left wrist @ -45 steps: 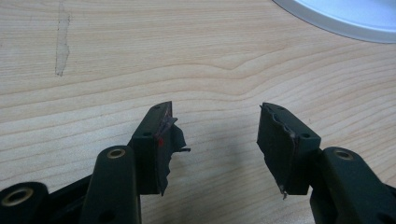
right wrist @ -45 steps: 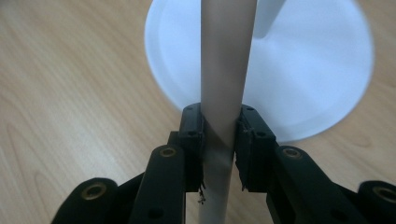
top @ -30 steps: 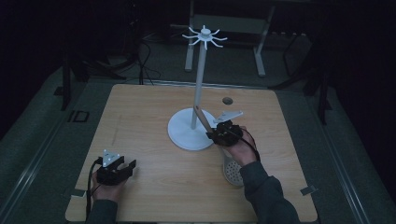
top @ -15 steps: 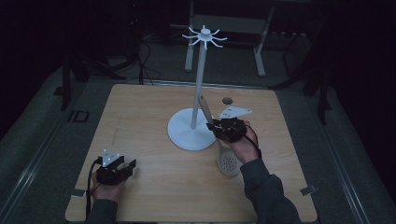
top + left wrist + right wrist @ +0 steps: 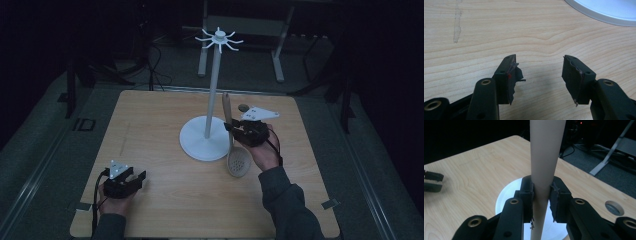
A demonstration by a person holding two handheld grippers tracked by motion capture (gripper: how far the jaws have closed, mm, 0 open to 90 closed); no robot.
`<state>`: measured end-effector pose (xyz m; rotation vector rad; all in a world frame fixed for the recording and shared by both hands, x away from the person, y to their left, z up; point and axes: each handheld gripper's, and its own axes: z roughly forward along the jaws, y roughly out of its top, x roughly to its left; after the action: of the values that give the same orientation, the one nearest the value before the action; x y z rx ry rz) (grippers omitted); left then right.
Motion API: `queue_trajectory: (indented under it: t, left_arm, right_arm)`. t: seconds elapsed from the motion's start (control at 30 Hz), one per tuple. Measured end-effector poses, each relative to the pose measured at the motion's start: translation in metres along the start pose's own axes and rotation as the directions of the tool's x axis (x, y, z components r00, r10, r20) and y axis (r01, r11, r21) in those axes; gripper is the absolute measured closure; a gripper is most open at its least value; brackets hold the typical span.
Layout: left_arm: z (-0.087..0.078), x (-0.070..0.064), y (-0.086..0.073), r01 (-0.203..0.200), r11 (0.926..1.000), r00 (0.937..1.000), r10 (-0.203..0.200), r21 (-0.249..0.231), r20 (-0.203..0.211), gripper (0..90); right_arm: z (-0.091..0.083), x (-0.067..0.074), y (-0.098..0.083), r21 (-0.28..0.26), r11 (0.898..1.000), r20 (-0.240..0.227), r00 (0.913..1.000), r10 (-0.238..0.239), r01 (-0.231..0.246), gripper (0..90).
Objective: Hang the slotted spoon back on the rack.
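Note:
A pale wooden slotted spoon [image 5: 239, 161] hangs bowl-down, its handle [image 5: 545, 150] pointing up. My right gripper [image 5: 231, 129] is shut on the handle, just right of the white stand's pole [image 5: 212, 85]. Both pads [image 5: 555, 195] press on the handle in the right gripper view, above the stand's round base [image 5: 506, 197]. The stand carries a ring of hooks [image 5: 219, 37] at its top. At the front left, my left gripper [image 5: 140, 176] rests low on the table. Its jaws are open with bare wood between them [image 5: 539, 72]. The stand's base [image 5: 606, 11] lies beyond it.
The wooden table [image 5: 150, 115] has a small round hole [image 5: 243, 107] behind my right gripper. Dark floor, cables and metal frame legs [image 5: 277, 55] lie past the far edge. The left gripper [image 5: 432, 181] shows far off in the right gripper view.
My right gripper has risen with the spoon, whose handle now stands more upright and whose bowl has moved toward the stand's base. The left gripper has stayed put.

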<state>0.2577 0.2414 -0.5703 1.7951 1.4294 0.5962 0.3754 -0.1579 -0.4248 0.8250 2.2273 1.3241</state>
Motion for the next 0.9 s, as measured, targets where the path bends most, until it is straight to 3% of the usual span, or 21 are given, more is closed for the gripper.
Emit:
queue_trajectory:
  t: [0.9]
  left_arm:
    - [0.000, 0.000, 0.001, 0.001, 1.0000, 1.0000, -0.001, -0.004, 0.002, 45.9]
  right_arm:
    - [-0.017, -0.008, 0.025, -0.111, 0.993, 0.030, 0.9990, 0.033, -0.029, 74.3]
